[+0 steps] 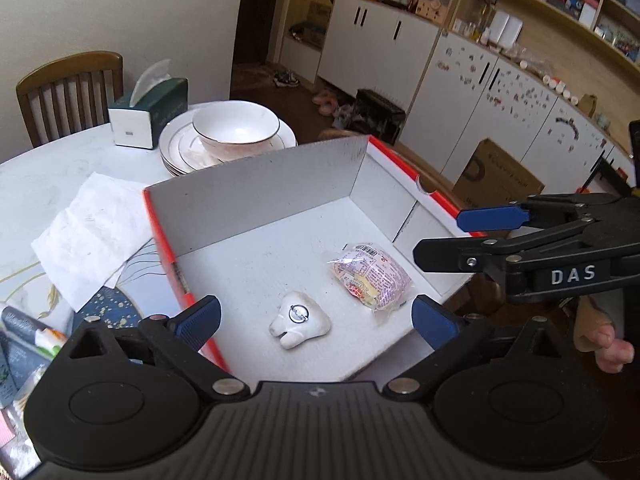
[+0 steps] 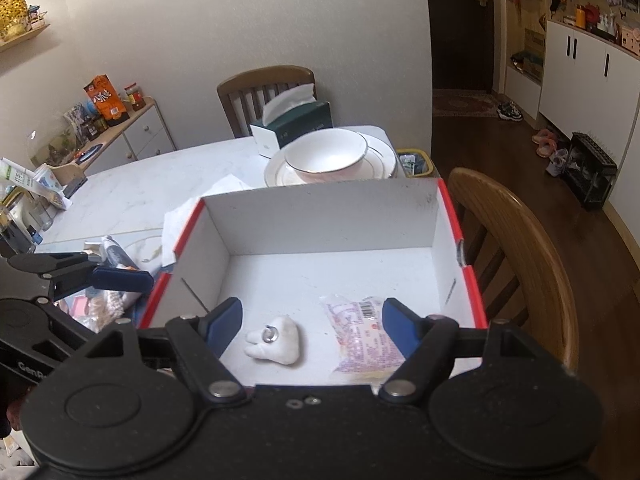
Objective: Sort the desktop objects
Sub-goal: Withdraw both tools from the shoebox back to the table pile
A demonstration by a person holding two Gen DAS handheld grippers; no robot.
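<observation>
Clutter at the table's left edge looks like my next pick, so I'd lift the left gripper [image 1: 316, 318] clear over the red-edged box [image 2: 440, 216] wall before swinging out. Both drops sit on the box floor: white plush keychain [image 1: 300, 320] left, sealed snack packet [image 1: 370, 276] right. Both claws gape wide and empty, tilted down over the box, right gripper [image 2: 312, 330] beside the left.

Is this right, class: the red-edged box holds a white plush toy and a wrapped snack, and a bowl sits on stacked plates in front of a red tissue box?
One slip: the tissue box is dark green, not red, as the right wrist view shows. The box does hold the plush toy and wrapped snack, and the bowl sits on the stacked plates.
</observation>
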